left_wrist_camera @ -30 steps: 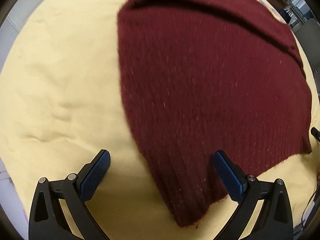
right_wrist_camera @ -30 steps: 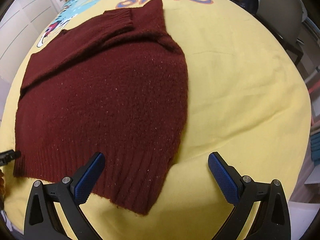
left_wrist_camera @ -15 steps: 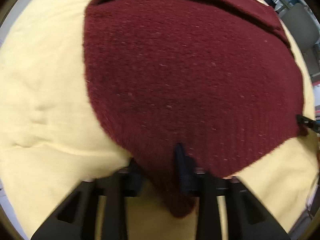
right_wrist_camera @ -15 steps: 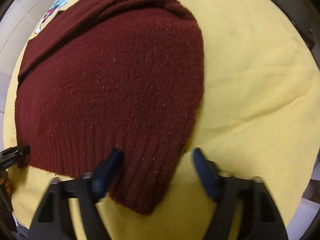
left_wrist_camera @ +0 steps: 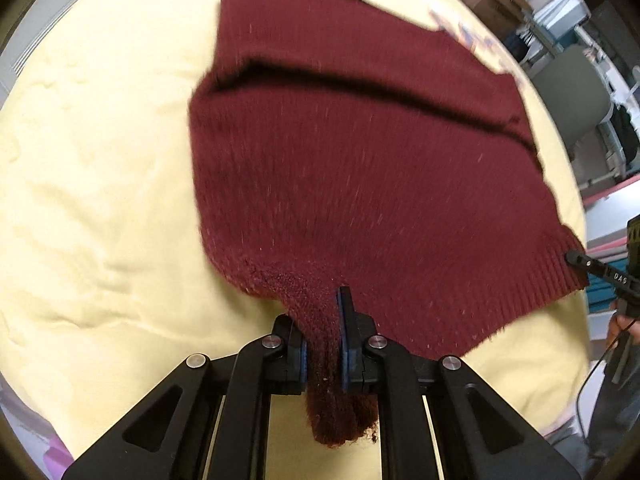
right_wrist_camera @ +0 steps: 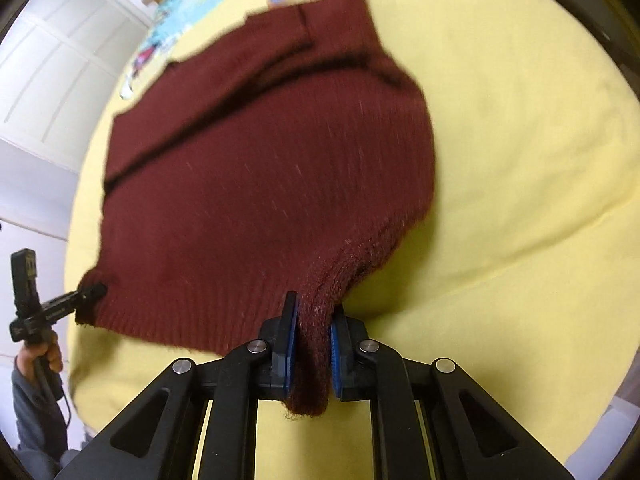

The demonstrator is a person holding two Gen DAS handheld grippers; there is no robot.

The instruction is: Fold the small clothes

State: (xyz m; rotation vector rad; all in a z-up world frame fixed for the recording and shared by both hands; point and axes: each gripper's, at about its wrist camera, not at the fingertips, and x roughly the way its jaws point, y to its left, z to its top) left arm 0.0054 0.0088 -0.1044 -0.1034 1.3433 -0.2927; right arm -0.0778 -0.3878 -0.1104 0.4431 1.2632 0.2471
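While pointing steeply down, both the left gripper (left_wrist_camera: 324, 344) and right gripper (right_wrist_camera: 310, 344) clamp the sweater (left_wrist_camera: 360, 184) hem.

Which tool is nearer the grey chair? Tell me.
Right. The right tool grips the sweater at the hem corner on the side of the chair; the left tool holds the opposite corner, farther away.

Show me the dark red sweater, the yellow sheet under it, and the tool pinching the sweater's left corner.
sweater (left_wrist_camera: 360, 168): left wrist view, middle of the knitted body.
yellow sheet (right_wrist_camera: 520, 160): right wrist view, bare stretch right of the sweater.
left gripper (left_wrist_camera: 323, 344): left wrist view, between its fingertips, clamped on the hem.
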